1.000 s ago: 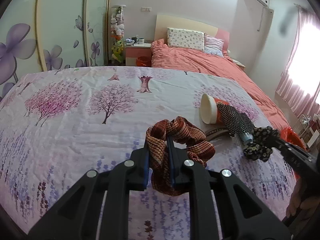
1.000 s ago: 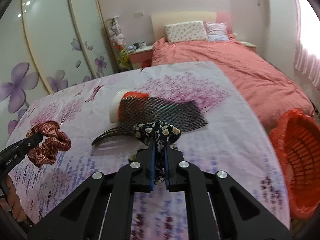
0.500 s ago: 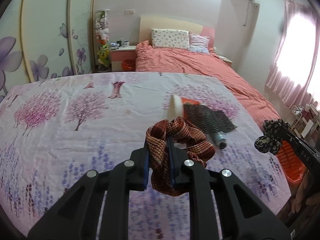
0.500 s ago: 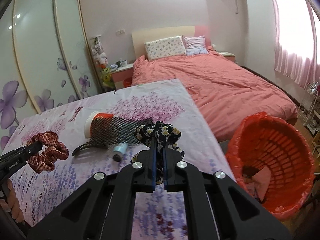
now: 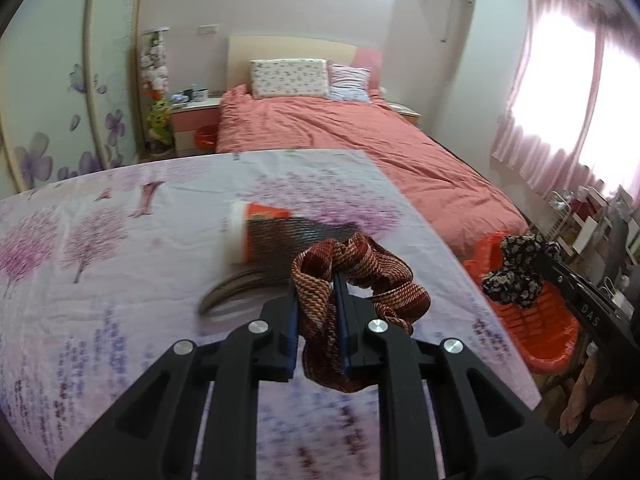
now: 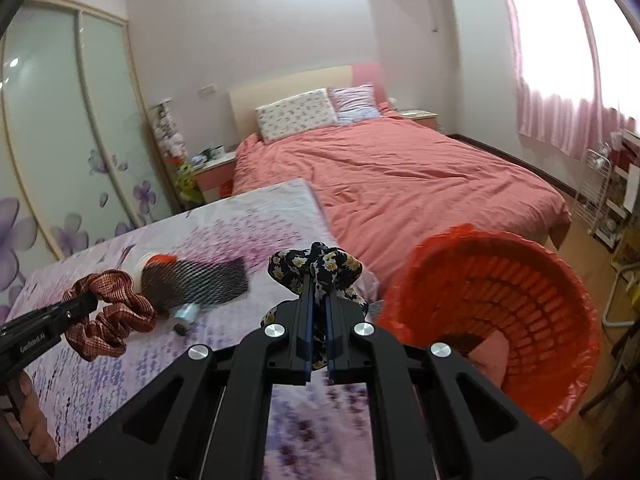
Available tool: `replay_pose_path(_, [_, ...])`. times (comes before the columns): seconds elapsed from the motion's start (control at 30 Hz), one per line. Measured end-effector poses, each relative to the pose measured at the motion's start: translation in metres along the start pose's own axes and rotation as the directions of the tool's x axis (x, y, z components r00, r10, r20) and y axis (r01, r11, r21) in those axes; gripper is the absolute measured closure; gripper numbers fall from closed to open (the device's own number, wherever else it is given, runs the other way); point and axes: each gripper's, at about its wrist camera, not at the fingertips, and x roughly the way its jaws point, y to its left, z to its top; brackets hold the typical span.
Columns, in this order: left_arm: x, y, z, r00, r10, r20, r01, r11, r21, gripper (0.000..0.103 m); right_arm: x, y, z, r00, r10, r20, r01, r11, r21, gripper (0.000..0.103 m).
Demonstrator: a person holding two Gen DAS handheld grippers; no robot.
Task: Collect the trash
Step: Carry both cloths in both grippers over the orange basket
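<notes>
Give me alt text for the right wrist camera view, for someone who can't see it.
The right gripper is clamped on a black floral scrunchie, beside an orange basket with a red liner. At left, the left gripper grips a reddish-brown scrunchie above a floral-sheeted surface where a black mesh piece lies.

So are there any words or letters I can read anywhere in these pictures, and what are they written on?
"GenRobot.AI" – white print on the side of the left hand-held gripper, seen from the right wrist.
"DAS" – white letters on the right hand-held gripper, seen from the left wrist; the rest is hidden.
Cup on the bedspread: too blurred to read.
Shelf items by the window: too small to read.
</notes>
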Motion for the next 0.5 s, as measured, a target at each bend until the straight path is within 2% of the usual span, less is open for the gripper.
replay_pose_path(0.5, [0.027, -0.112, 0.010, 0.987, -0.156, -0.023, 0.158, 0.981, 0.113, 0.087, -0.025, -0.084, 0.005, 0.992, -0.106, 0.068, 0.094, 0.984, 0.153, 0.098])
